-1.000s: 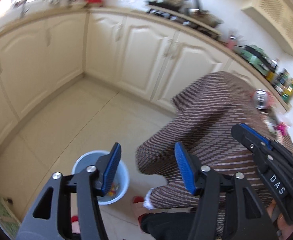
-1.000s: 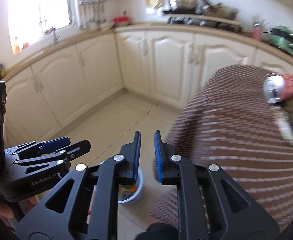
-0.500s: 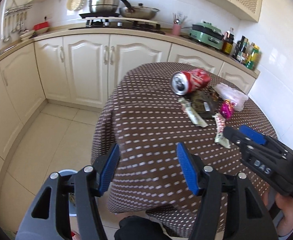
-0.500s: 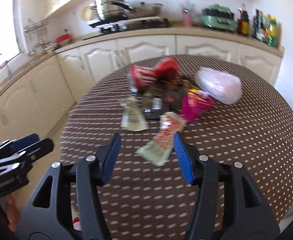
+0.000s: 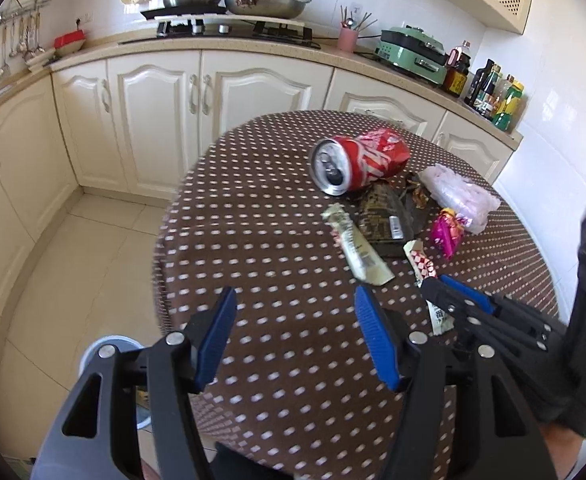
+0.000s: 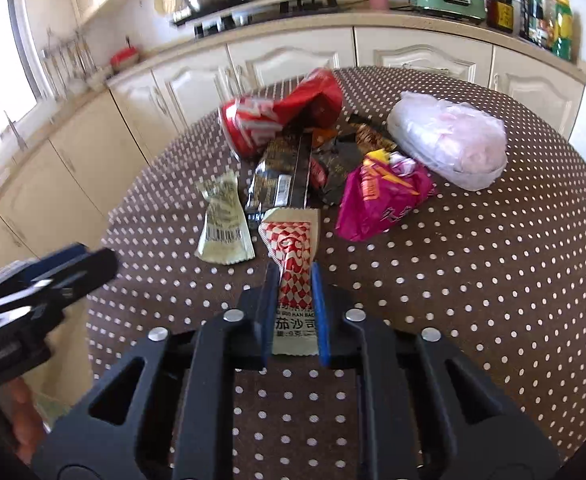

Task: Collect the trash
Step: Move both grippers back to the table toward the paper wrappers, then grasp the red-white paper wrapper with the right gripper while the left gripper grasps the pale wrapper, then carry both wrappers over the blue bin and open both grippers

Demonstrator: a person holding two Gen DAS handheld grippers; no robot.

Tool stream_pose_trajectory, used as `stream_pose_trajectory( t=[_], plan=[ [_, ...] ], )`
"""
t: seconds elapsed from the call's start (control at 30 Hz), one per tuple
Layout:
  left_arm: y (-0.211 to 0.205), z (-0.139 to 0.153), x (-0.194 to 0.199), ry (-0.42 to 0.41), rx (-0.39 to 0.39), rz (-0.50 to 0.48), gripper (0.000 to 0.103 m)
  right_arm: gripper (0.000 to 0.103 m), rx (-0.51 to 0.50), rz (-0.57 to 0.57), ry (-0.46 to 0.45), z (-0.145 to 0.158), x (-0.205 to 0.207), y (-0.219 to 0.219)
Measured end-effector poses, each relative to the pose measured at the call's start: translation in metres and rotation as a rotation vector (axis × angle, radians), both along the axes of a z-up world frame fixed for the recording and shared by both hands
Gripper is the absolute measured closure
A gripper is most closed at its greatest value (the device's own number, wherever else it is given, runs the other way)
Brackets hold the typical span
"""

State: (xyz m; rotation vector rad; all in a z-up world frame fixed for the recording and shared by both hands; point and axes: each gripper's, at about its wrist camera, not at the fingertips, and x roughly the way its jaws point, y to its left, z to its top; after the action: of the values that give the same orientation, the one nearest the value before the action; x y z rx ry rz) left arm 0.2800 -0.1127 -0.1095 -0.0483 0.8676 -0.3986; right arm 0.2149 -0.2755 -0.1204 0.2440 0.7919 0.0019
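One bin: our blue bucket (image 5: 109,350) sits on the floor, contents hidden.
Left gripper (image 5: 295,320): fingers apart, hovering over the table (image 5: 253,240).
Right gripper (image 6: 293,280): we straddle the red-checked wrapper (image 6: 293,256), fingers close beside it; grip unclear.

A: Lighting? Daylight, bright. Window (image 6: 1,60) at the left edge of the right wrist view is blown out to white.

B: Glare?

A: On the can (image 5: 335,166) rim and the wall tiles (image 5: 549,128).

B: Sharpness?

A: Centre mostly crisp. The tablecloth (image 5: 277,264) dots smear slightly in the left wrist view. The left gripper (image 6: 45,280) is blurred at the right view's edge.

B: Distortion?

A: Heavy fisheye; the counter (image 5: 229,46) bows, black vignette in the corners.
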Motion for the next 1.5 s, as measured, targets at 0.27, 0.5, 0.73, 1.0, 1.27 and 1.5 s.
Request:
stream_pose_trajectory(
  t=[0.27,0.5,0.73,1.0,1.27,1.5],
  plan=[
    [-0.039,-0.012,0.014,0.023,-0.018,-0.021,0.042,0.089,0.048,-0.024,-0.087,0.014,-0.011,-0.017],
    [-0.07,-0.024,0.031,0.058,0.013,-0.054,0.056,0.089,0.076,-0.035,-0.111,0.02,-0.015,-0.025],
    [-0.07,-0.025,0.03,0.044,0.019,-0.086,0.098,0.089,0.075,-0.025,-0.113,0.022,-0.016,-0.022],
    [-0.027,-0.014,0.01,-0.004,-0.029,-0.061,0.098,0.089,0.047,-0.004,-0.141,0.029,-0.02,0.003],
    [0.056,-0.006,-0.011,-0.04,-0.07,0.03,0.098,0.089,0.018,0.101,-0.153,0.04,-0.011,0.074],
    [0.147,-0.018,-0.021,-0.029,-0.076,0.165,0.098,0.089,-0.005,0.236,-0.127,0.027,0.01,0.167]
  ],
)
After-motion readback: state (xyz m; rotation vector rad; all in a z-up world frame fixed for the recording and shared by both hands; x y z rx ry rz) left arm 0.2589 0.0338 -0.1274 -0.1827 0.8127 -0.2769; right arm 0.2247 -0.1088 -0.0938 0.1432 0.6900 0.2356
